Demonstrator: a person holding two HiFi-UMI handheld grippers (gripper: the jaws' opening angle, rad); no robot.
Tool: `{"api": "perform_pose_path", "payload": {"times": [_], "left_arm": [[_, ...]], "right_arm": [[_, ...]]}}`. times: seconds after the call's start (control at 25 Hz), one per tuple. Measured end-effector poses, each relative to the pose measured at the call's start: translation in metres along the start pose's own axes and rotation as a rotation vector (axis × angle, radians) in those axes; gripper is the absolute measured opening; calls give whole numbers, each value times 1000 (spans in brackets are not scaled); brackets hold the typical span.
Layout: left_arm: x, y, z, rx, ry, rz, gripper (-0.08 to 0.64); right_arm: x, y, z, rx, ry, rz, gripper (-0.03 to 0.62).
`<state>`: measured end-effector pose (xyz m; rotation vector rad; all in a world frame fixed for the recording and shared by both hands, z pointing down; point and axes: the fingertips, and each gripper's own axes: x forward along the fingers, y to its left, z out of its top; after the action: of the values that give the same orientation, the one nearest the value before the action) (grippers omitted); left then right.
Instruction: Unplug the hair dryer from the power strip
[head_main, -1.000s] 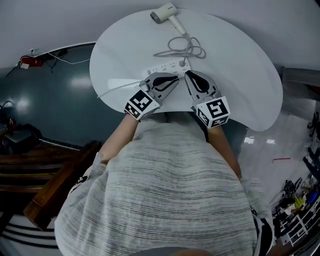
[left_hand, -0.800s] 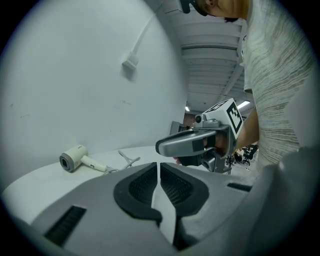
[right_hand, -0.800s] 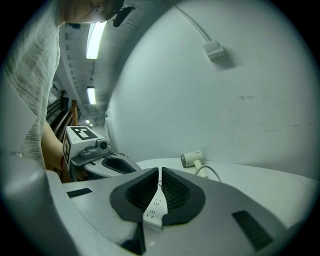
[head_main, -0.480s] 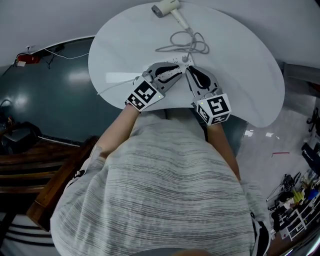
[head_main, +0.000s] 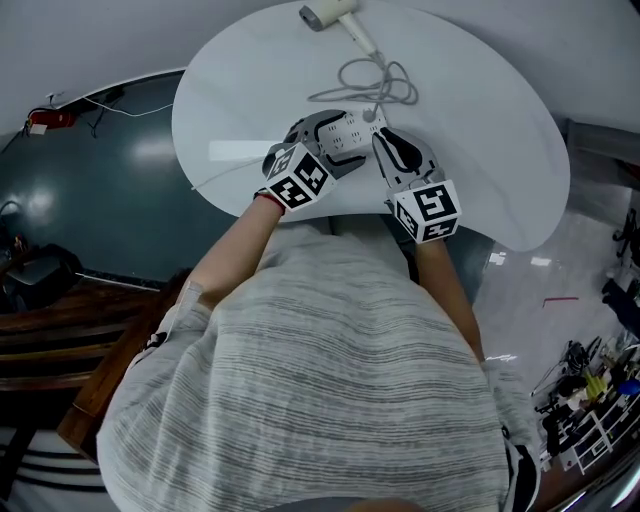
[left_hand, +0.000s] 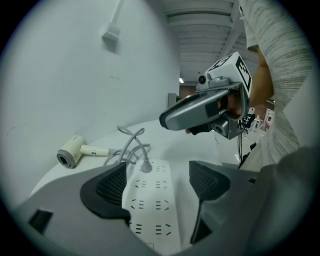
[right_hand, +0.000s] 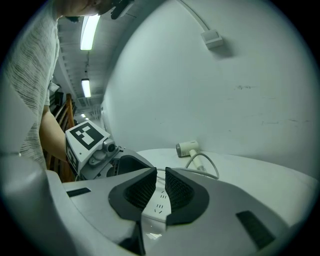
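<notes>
While the left gripper (left_hand: 159, 182), jaws just opening wide, straddles the power strip (left_hand: 150, 210), best clamp it firmly so the right gripper (right_hand: 160, 187) (jaws near-closed, empty) can pull the plug (left_hand: 145, 166) straight out.

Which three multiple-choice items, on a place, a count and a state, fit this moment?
1. Where does the hair dryer lie?
A at the table's far edge
B between a gripper's jaws
C on the floor

2. How many plugs show in the power strip?
A none
B one
C three

3. How does the left gripper stand?
A shut on the hair dryer
B shut on the plug
C open over the power strip

Key:
1 A, it lies by the far rim.
2 B, one plug sits at the strip's far end.
3 C, its jaws, which have just been opening, stand apart on either side of the strip.
</notes>
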<state>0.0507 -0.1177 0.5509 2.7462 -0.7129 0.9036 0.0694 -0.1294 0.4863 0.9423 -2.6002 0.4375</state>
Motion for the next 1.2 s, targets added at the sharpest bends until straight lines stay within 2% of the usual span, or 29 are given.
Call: {"api": "perform_pose_path", "payload": {"times": [0.16,0.44,0.6,0.8,0.96,1.2], "left_arm": [[14,2,-21,-1,100,-14,402],[34,12,-44,36,227,3,426],[44,15,-52,49,268,9,426],[54,14,-57,42,294,-19,428],[58,13,-59,45,319,-41,446],[63,11,-70,131,407,-38,460]], "right_arm": [[5,-4,-6,4,32,9,101],[18,-10,-22,-11,103,24,120],[28,-15,-36,-26,161,16,121],[39,-30,-49,-28,235,-22,121],[50,-35,-57,-73,286,-16,121],[65,-34,-68,-147,369,-15,120]]}}
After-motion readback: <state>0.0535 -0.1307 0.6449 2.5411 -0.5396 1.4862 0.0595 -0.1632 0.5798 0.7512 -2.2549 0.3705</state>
